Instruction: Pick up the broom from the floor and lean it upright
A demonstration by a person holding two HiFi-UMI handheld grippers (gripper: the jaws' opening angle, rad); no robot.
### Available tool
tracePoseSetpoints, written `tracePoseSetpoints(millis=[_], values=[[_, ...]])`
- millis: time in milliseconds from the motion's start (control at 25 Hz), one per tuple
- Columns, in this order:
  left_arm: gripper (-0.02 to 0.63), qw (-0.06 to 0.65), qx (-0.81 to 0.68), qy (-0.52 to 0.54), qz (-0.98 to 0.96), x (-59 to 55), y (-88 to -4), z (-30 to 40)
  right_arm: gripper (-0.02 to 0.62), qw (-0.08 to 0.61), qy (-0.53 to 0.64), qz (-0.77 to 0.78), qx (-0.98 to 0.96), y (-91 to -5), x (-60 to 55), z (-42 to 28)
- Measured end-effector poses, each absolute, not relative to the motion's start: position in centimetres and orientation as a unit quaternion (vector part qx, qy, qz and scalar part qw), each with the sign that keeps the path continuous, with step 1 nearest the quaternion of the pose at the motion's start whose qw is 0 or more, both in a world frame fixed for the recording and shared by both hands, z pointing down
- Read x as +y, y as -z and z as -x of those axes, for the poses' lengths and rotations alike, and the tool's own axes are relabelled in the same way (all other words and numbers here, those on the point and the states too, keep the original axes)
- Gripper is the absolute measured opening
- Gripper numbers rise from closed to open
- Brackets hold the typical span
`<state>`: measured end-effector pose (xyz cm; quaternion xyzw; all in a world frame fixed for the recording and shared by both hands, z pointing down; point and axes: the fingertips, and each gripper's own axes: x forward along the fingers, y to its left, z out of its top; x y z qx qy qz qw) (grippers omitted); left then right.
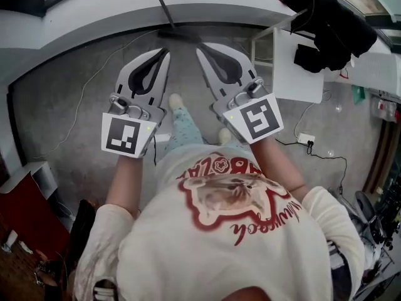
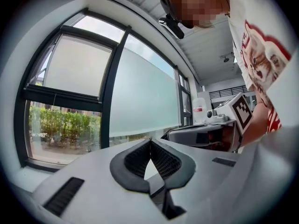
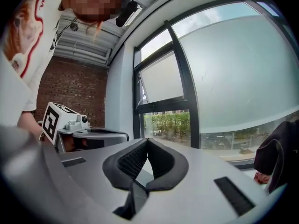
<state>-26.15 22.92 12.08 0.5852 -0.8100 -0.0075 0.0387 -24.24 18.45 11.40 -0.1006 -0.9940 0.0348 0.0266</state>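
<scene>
Broom [image 1: 164, 10] upright against wall, task looks finished
Left gripper [image 1: 166, 52] and right gripper [image 1: 200, 50] are both clenched and empty; broom stands at 12 o'clock.

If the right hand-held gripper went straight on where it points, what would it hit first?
Probably the window's lower clear pane; nothing shows between the right hand-held gripper and the glass, though depth is unclear.
</scene>
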Motion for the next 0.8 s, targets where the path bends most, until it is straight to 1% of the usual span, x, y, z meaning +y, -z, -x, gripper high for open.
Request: tracePoseSetpoints(millis=[120,320,480,600,800], values=[[0.020,0.027,-0.825,0.011,-0.564,22.7,-11.1,21.0,0.025,0.027,-0.038,0.107,-0.993,-11.2,17.5,19.1],[0.020,0.021,-0.852,0.008,-0.523,23.4,-9.9,10.0,0.025,0.006,-0.037,0.147,-0.988,-9.3,17.7,8.9],[0.020,0.039,-0.876,0.008,-0.480,25.1,-9.2,3.5,0.025,0.007,-0.064,0.187,-0.980,-7.9,18.8,2.8],[0.020,0.041,-0.880,0.003,-0.474,26.1,-7.9,0.2,0.025,-0.009,-0.069,0.211,-0.975,-6.0,20.1,-0.2],[0.020,0.015,-0.888,-0.009,-0.459,27.8,-5.6,-1.5,0.025,-0.012,-0.066,0.230,-0.971,-5.1,22.2,-2.7]])
